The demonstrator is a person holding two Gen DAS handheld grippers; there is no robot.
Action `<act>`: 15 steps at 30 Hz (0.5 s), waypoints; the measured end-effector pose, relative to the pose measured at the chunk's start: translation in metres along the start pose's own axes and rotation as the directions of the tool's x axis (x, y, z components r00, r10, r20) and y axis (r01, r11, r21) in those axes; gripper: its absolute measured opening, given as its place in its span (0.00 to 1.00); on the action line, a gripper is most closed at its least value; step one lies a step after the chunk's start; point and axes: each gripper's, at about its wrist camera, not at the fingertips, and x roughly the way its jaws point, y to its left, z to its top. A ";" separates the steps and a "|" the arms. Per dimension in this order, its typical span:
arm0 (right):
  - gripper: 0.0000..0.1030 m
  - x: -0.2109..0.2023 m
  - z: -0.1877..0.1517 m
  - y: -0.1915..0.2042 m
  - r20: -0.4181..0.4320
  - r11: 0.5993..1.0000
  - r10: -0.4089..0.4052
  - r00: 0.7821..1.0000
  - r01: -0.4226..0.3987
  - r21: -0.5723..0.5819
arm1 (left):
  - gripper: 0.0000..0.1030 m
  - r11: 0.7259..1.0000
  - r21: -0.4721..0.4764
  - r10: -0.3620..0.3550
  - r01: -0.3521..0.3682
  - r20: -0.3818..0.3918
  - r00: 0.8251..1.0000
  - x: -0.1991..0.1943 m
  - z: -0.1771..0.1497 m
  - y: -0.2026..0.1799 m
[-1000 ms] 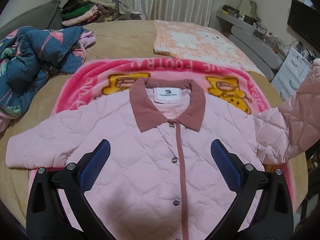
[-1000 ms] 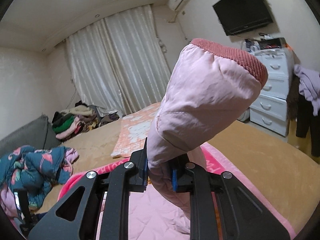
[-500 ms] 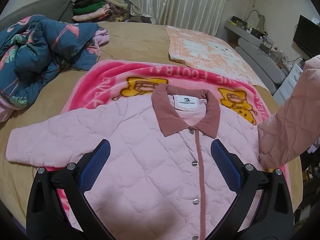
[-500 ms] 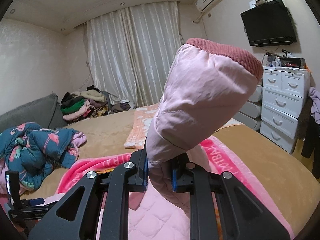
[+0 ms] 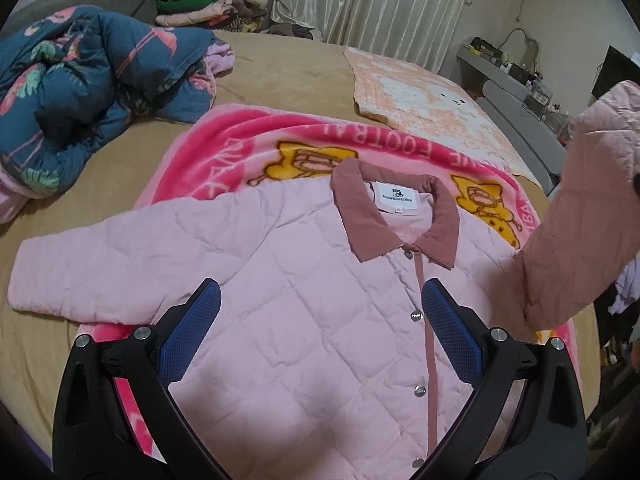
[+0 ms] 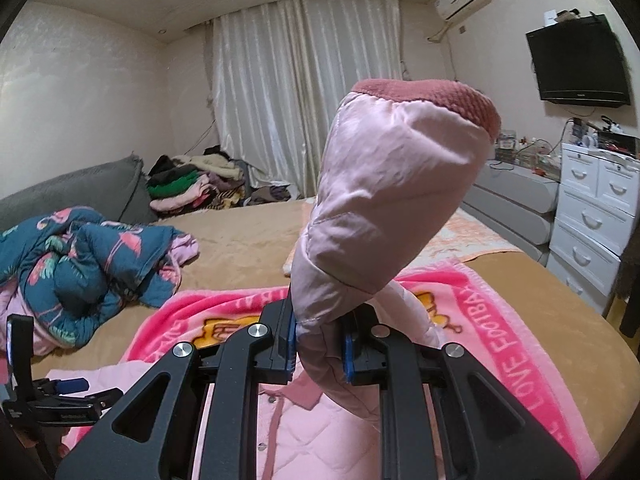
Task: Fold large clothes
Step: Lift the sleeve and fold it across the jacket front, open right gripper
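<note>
Right gripper (image 6: 320,354): jaws nearly closed, clamped on the sleeve (image 6: 396,200) of the pink quilted jacket (image 5: 312,304) a little below its dusty-rose cuff (image 6: 436,102). The sleeve end stands up above the jaws; the rest trails down to the jacket body. Seen from the left wrist, this raised sleeve (image 5: 584,208) hangs off the jacket's right edge, clear of the bed.

Left gripper (image 5: 318,336): jaws wide apart, nothing between the blue pads (image 5: 188,340), poised over the jacket's chest beside the snap placket (image 5: 424,320) — no contact visible.

Jacket position: laid front-up, snaps fastened, collar (image 5: 394,216) away from the camera, on a bright pink blanket (image 5: 248,140) spread over the tan bed (image 5: 280,68). The opposite sleeve (image 5: 100,272) lies flat and extended past the blanket edge.

Assessment: early stage. The garment is spread and closed; the first fold — this sleeve across the chest — appears under way and is not yet laid down. Remaining, by judgement: settle this sleeve, fold in the other, then fold the body.

Surroundings: a crumpled navy floral quilt (image 5: 80,92) lies near the blanket's far corner, a stack of clothes (image 5: 200,8) by the curtain, and a peach checked blanket (image 5: 424,92) beyond
</note>
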 end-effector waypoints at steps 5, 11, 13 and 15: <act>0.16 0.014 -0.013 0.020 -0.029 0.999 0.028 0.999 -0.029 -0.016 | 0.91 1.000 -0.013 -0.004 0.004 0.012 1.000 -0.004 -0.002 0.013; 0.16 0.030 -0.034 0.042 -0.064 0.997 0.062 0.996 -0.065 -0.042 | 0.91 0.999 -0.042 -0.012 0.012 -0.008 1.000 0.001 -0.005 0.031; 0.16 0.036 -0.041 0.049 -0.081 0.996 0.070 0.994 -0.074 -0.050 | 0.91 0.998 -0.062 -0.016 0.015 -0.012 1.000 0.003 -0.006 0.038; 0.16 0.041 -0.047 0.054 -0.097 0.995 0.079 0.992 -0.085 -0.052 | 0.91 0.997 -0.078 -0.009 0.008 -0.013 1.000 0.005 -0.007 0.046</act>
